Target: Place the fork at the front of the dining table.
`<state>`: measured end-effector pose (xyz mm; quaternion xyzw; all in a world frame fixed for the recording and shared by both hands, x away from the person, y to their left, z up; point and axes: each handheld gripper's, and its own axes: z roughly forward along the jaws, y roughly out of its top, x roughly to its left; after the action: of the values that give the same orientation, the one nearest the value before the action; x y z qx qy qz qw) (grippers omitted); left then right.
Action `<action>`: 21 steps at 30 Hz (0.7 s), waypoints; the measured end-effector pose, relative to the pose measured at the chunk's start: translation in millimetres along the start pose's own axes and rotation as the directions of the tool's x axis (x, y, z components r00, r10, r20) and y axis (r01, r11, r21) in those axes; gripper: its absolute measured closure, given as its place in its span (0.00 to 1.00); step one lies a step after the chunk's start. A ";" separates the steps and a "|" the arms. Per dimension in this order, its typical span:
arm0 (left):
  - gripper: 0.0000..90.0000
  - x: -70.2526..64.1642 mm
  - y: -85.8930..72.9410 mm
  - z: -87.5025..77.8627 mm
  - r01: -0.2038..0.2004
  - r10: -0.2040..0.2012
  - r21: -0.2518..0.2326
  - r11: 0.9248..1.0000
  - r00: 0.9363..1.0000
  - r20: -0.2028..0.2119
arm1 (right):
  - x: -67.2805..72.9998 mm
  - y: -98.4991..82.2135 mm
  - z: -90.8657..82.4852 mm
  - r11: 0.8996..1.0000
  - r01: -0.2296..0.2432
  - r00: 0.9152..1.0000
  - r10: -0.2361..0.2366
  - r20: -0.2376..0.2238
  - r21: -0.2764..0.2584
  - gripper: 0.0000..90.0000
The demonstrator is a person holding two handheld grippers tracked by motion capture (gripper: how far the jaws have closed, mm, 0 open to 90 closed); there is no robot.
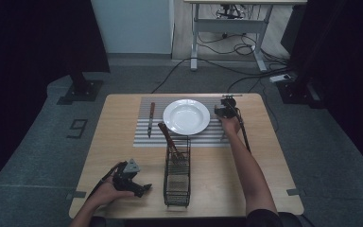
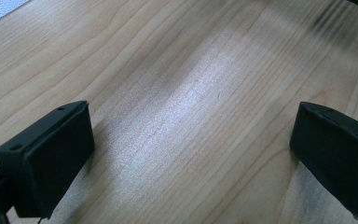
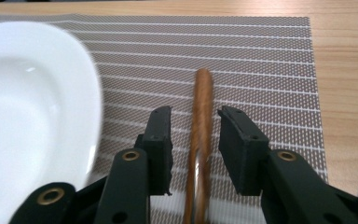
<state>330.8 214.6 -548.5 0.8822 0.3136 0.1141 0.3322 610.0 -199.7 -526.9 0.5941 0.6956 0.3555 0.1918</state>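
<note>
Straddling wooden-handled utensil [image 3: 201, 126] on striped placemat [image 3: 261, 56], right gripper [image 3: 195, 122] jaws parted either side, gap visible, no grip. White plate [image 3: 32, 102] just beside. Left gripper [image 2: 191, 140] jaws wide apart over bare tabletop [image 2: 177, 56], near wire basket [image 1: 177, 175].

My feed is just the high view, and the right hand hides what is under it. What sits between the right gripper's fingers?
Observer: A brown wooden handle lies on the striped placemat, between the fingers of the right gripper.
Operator: Is it clamped?
Observer: No. A gap shows on each side of the handle, so the fingers stand open.
Operator: And the left gripper?
Observer: The left gripper is wide open, with bare wooden table between its fingers.
</note>
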 end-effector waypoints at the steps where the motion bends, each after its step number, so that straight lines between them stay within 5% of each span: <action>1: 0.00 0.0 0.0 0.0 0.000 0.000 0.000 1.000 1.000 0.000 | 2.2 -0.9 -5.2 1.000 0.011 1.000 -0.011 -0.005 -0.015 0.72; 13: 0.00 -0.2 -0.2 -0.1 -0.001 0.001 0.000 1.000 1.000 0.001 | 7.5 -19.2 -38.1 0.997 0.079 0.996 -0.079 -0.033 -0.007 0.75; 21: 0.00 -0.1 -0.1 -0.1 -0.001 0.001 0.000 1.000 1.000 0.001 | 5.3 -33.8 -39.2 0.993 0.112 0.993 -0.110 -0.030 0.039 0.80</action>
<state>330.5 214.7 -548.5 0.8824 0.3130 0.1139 0.3323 558.5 -206.5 -524.1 0.5533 0.7373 0.3382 0.1893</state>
